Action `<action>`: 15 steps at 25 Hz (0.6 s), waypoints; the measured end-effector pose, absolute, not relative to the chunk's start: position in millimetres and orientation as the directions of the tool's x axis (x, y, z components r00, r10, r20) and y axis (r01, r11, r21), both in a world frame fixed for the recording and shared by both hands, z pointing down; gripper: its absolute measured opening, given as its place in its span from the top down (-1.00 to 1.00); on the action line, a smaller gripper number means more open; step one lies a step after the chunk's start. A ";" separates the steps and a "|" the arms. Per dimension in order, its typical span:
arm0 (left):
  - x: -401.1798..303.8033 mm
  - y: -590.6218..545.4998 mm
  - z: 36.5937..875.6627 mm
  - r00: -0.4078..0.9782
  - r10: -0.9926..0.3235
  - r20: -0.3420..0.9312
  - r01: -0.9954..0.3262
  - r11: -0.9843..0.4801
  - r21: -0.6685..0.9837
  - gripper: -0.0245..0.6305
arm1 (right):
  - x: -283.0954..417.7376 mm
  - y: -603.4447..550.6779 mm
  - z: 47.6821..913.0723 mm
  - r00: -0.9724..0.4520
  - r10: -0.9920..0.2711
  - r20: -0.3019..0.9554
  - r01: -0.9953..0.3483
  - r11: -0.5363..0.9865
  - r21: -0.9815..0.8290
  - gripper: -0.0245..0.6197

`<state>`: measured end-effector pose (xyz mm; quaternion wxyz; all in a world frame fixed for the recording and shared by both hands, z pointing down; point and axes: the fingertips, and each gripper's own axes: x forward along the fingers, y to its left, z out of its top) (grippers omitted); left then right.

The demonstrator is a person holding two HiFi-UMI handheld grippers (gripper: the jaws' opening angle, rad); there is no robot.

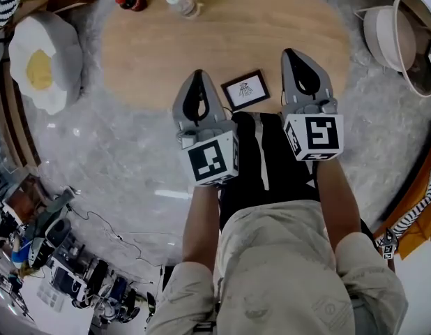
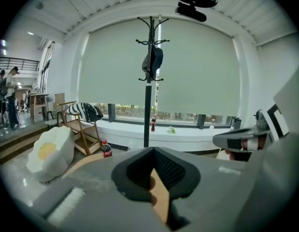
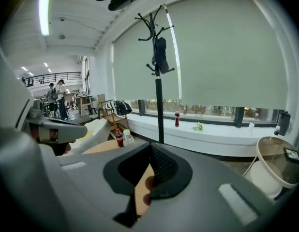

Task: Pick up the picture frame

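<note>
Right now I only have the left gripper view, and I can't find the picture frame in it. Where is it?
Observer: The picture frame lies flat on the wooden table, near its front edge, just right of the left gripper.
Operator: Where's the right gripper relative to it?
Observer: The right gripper is on the frame's other side, so the frame sits between the two.
Operator: Is it holding anything?
Observer: No, its jaws are shut and empty.
</note>
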<state>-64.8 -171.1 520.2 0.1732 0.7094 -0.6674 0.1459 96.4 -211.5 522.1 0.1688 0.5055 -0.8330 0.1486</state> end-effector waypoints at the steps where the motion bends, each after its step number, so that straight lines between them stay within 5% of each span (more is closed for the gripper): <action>1: -66.2 -169.3 530.5 0.067 -0.889 0.452 -0.997 -0.046 0.057 0.91 | 94.2 -209.7 534.3 -0.437 -0.779 0.449 -0.888 0.453 -0.078 0.91; 15: -67.0 -107.1 720.8 0.105 -0.702 0.704 -0.982 0.041 0.187 0.91 | 84.5 -157.5 712.3 -0.429 -0.592 0.683 -0.861 0.496 -0.111 0.90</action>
